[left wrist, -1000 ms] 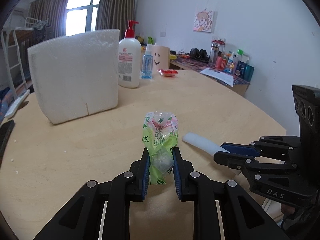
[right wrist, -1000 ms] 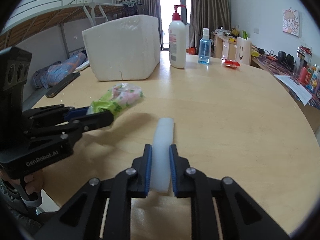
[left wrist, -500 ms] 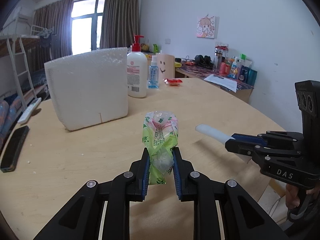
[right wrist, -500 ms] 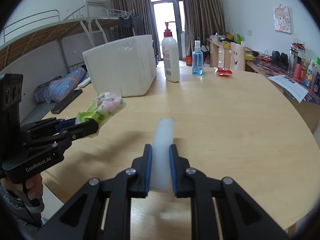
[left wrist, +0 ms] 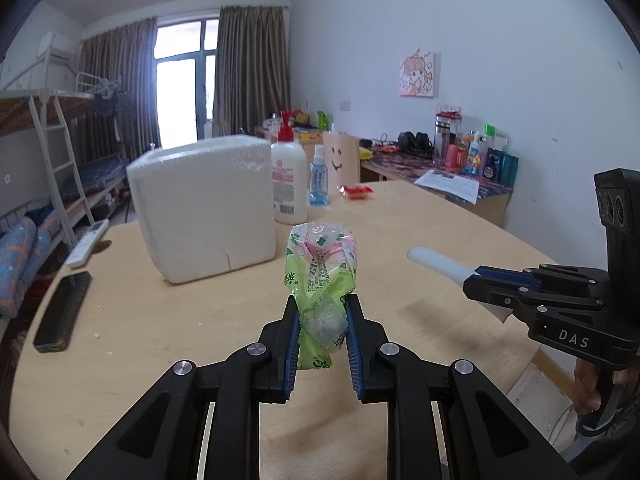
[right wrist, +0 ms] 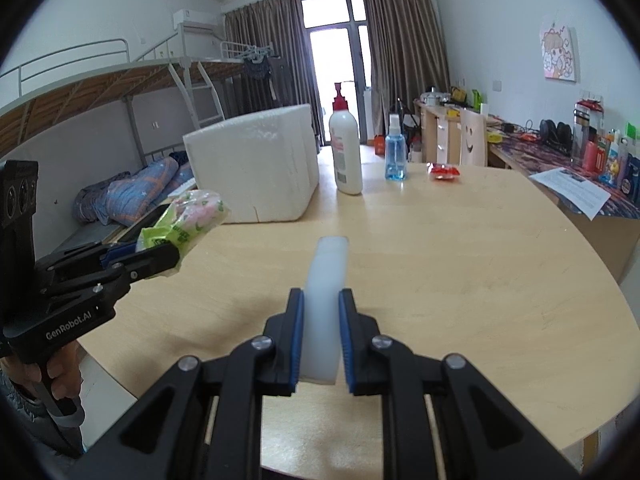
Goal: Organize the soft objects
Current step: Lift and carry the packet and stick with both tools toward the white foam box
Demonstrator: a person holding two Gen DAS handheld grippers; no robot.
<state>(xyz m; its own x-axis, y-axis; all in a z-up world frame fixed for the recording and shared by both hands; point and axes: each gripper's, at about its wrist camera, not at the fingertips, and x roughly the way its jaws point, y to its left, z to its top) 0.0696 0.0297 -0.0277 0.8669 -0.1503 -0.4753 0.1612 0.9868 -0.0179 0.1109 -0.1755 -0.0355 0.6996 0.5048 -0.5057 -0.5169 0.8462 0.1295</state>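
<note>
My left gripper (left wrist: 322, 312) is shut on a green and pink tissue pack (left wrist: 320, 268), held in the air above the round wooden table (left wrist: 160, 320). The right gripper (right wrist: 322, 300) is shut on a white foam strip (right wrist: 326, 280), which juts forward past its blue pads. From the left wrist view the right gripper (left wrist: 470, 278) shows at the right with the foam strip (left wrist: 436, 264) sticking out. In the right wrist view the left gripper (right wrist: 170, 256) is at the left, the tissue pack (right wrist: 192, 216) in it. A white foam box (left wrist: 204, 208) stands on the table behind.
Beside the foam box (right wrist: 256, 168) stand a lotion pump bottle (left wrist: 288, 176), a blue spray bottle (left wrist: 319, 184) and a small red packet (left wrist: 356, 191). A black phone (left wrist: 64, 308) and a white remote (left wrist: 86, 242) lie at the table's left edge. A cluttered desk (right wrist: 568, 168) lines the right wall.
Both grippers have risen with their loads; the table has dropped lower in both views and more of the room shows. Neither grip has changed.
</note>
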